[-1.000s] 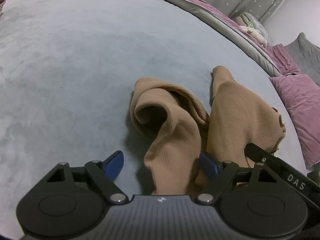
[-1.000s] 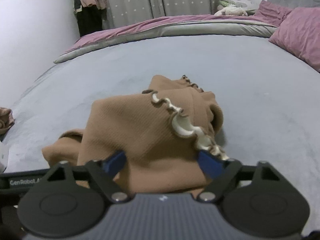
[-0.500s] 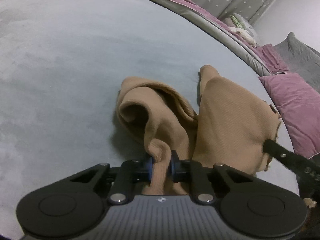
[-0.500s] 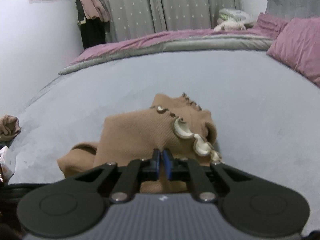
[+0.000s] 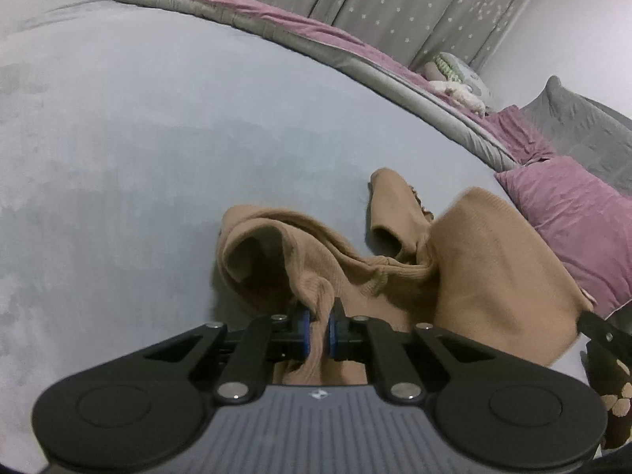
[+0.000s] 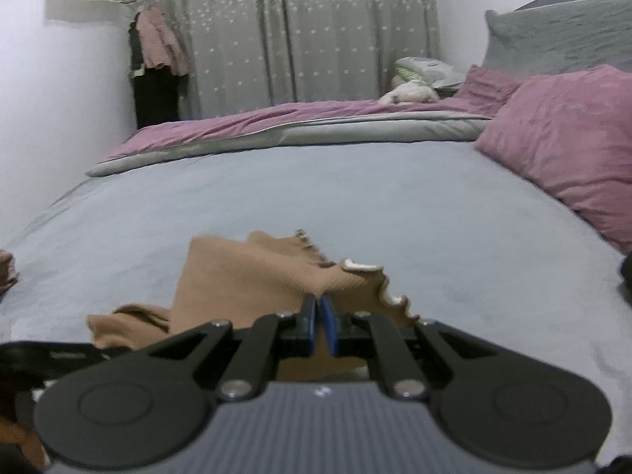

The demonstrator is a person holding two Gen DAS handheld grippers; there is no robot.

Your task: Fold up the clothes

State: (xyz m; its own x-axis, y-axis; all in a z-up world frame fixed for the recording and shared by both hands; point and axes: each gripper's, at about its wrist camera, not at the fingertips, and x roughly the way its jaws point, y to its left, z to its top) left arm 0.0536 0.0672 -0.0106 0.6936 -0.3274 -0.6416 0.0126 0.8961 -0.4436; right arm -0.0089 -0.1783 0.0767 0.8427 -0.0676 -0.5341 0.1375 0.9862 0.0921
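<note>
A crumpled tan ribbed-knit garment (image 5: 466, 260) lies on a bed with a pale blue-grey cover (image 5: 158, 150), near a mauve velvet pillow (image 5: 572, 213). The left tongs (image 5: 317, 326) are clenched on a bunched fold of it. The right tongs (image 6: 319, 322) grasp its scalloped edge, lifting that part.

Your left gripper (image 5: 317, 326) points down at a slant, its blue pads (image 5: 303, 326) pinched tight on a bunched fold of the tan garment (image 5: 486, 268). Your right gripper (image 6: 320, 326) tilts less steeply, its jaws likewise clamped on the garment's scalloped edge, holding it raised off the bed (image 6: 276, 197).
</note>
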